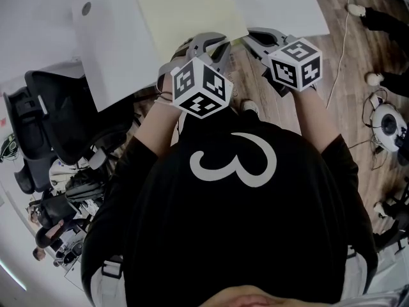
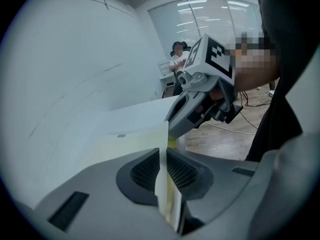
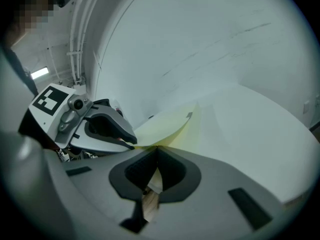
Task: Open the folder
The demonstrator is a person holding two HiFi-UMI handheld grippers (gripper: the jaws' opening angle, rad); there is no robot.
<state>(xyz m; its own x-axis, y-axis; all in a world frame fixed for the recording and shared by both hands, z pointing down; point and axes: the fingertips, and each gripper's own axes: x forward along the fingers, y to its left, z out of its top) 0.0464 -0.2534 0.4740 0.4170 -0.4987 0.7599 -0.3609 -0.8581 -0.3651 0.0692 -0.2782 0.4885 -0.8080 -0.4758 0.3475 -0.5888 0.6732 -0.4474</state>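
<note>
My left gripper (image 1: 213,45) and right gripper (image 1: 258,39) each pinch the folder (image 1: 190,10) at the table's (image 1: 284,5) near edge, probably to part its covers.

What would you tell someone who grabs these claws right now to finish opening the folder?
Left claw: shut on the near edge of the folder.
Right claw: shut on that same edge, close beside the left one.
Folder: pale yellow, lying at the near edge of the white table.
Done: both grips are on.
Left: lift the cover away; it does not look open yet.
</note>
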